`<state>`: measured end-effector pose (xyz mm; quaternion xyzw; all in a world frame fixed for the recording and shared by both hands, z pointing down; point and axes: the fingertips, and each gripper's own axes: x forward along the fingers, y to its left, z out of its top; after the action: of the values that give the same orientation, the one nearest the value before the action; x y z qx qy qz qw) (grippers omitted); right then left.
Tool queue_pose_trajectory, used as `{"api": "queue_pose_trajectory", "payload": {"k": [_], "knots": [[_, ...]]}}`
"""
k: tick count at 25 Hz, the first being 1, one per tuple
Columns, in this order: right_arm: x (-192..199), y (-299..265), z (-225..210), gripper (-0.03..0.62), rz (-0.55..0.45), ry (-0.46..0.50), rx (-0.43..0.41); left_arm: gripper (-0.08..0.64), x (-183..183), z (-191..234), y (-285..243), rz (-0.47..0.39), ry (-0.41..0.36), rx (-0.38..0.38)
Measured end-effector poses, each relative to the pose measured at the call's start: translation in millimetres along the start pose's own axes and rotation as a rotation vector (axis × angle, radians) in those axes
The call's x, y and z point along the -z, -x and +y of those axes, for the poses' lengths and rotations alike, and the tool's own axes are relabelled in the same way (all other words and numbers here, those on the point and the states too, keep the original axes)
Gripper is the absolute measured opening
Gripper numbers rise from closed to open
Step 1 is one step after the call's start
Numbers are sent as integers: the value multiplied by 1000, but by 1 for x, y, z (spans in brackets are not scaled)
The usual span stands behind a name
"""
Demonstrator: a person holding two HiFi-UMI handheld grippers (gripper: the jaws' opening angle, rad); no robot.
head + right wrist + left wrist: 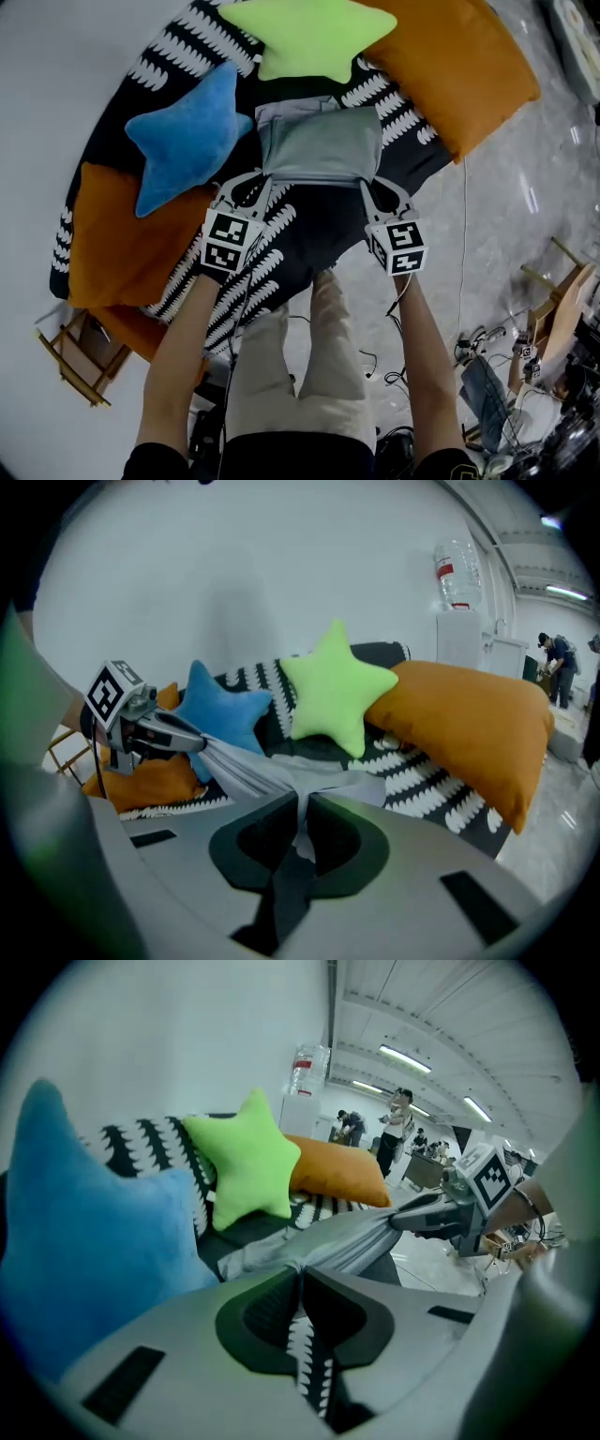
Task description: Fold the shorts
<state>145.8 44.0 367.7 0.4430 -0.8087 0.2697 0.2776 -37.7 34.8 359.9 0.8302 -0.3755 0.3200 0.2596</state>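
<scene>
The grey shorts lie on a black-and-white patterned sofa, their near edge lifted and stretched taut between my two grippers. My left gripper is shut on the shorts' near left corner; in the left gripper view the grey cloth runs from my closed jaws across to the other gripper. My right gripper is shut on the near right corner. The right gripper view shows the fabric pinched at the jaws and reaching left to the left gripper.
A blue star cushion lies just left of the shorts, a green star cushion behind them. Orange pillows sit at the back right and the left. Wooden chair frames and cables stand on the floor.
</scene>
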Motion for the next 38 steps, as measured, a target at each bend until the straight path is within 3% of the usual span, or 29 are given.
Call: {"api": "queue_pose_trajectory", "payload": {"k": [8,16,22,24,26,30,33,36,37,38], "knots": [[148,0,67,46,178,-80,-35,31,154,-38,8,137,39,27],[223,9,126,48,311,-116,-96,37,242,-54,32,251,42,26],[271,14,135,50,386,-146,-128,37,276,-74,27,315,88,54],[288,14,143,98,422,-175,-148,70,295,-80,27,355,127,81],[305,15,154,187,474,-186,-176,208,314,-83,29,399,187,125],[320,32,165,306,549,-200,-229,215,313,-67,46,414,199,130],[311,40,147,303,517,-232,-204,216,291,-42,53,386,208,108],[270,23,90,263,407,-252,-120,215,239,-11,30,313,188,99],[252,16,67,255,372,-269,-90,225,217,-3,15,284,177,104],[235,8,46,247,341,-291,-65,282,194,3,-3,260,167,111]]}}
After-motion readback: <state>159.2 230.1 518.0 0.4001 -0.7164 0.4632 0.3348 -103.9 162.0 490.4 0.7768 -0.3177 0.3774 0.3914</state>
